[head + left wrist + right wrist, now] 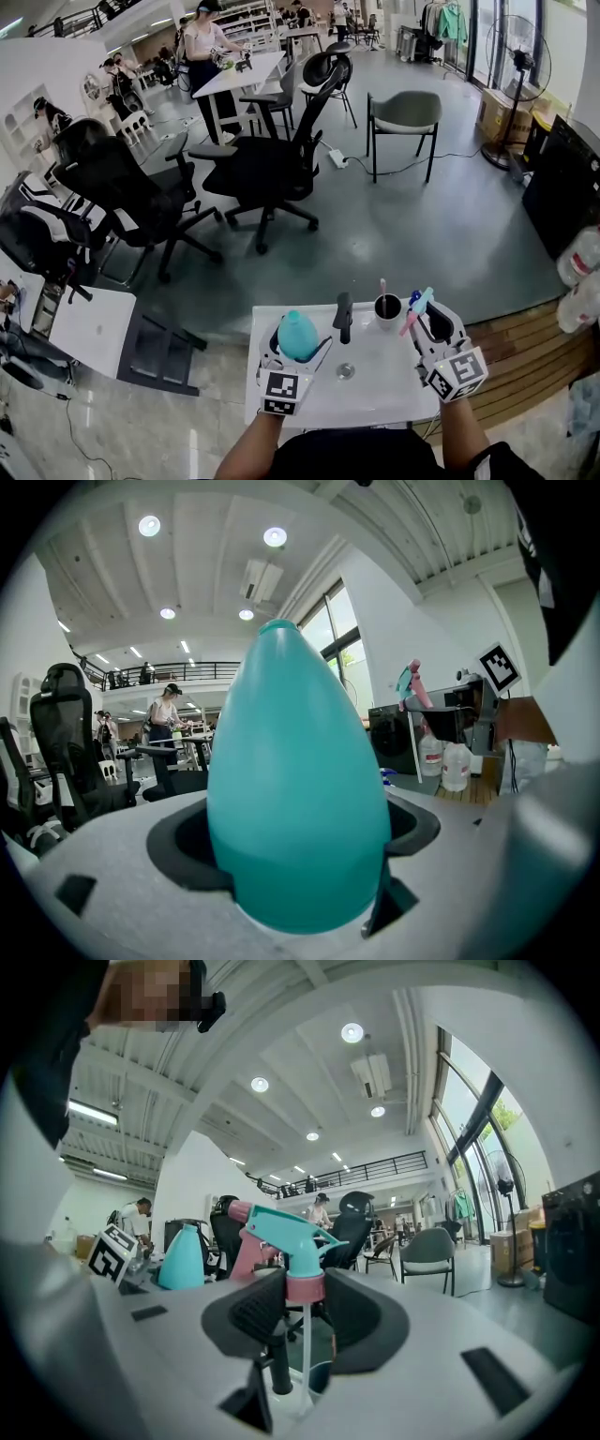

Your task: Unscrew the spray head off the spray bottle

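Over the table (375, 386), left tongs (296, 354) grip the bottle (295, 789), right tongs (429, 323) the detached spray head (286, 1241); setting down seems next.

Spray bottle (295, 789) base hidden, spray head (291, 1239) tube's lower end indistinct

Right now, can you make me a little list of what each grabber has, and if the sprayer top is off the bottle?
Left gripper: jaws shut on the teal spray bottle, held upright
Right gripper: jaws shut on the pink collar of the spray head
Spray head: off the bottle, thin tube hanging below it
Bottle top: bare, no head on it
Table: white, under both grippers, with a dark cup
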`<state>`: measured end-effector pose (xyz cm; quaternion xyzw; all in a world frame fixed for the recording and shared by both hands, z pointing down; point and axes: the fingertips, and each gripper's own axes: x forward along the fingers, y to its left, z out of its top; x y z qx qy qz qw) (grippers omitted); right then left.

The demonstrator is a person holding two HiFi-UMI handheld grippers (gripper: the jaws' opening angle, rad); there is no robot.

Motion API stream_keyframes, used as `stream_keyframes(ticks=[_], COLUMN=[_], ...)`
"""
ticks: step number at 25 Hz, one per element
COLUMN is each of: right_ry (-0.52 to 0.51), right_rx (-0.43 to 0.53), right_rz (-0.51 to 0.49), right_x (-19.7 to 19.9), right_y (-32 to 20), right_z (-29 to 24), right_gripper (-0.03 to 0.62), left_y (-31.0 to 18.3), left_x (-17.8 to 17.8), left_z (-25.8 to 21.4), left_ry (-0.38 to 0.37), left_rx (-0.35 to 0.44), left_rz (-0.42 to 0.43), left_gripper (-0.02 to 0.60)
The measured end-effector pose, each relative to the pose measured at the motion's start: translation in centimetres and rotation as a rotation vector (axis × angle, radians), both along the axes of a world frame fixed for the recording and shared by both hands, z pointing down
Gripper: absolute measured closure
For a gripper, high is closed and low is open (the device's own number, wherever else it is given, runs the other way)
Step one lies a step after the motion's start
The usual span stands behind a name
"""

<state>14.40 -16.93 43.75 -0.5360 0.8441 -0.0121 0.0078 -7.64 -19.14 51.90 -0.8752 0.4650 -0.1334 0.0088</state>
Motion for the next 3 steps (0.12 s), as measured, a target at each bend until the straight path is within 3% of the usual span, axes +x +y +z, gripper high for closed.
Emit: stream_keyframes(ticks=[3], right_ry=[-0.013], right_rx=[-0.007], right_rz=[-0.008], right_x=[-0.25], right_y=[0.03], right_z=[-0.16], right_gripper=[0.460], left_y=[0.06], left_x=[-0.05], left_z=[-0.03], left_ry=[-0.001], left_rx=[-0.003], left_rz=[0.002], left_gripper=[0.129])
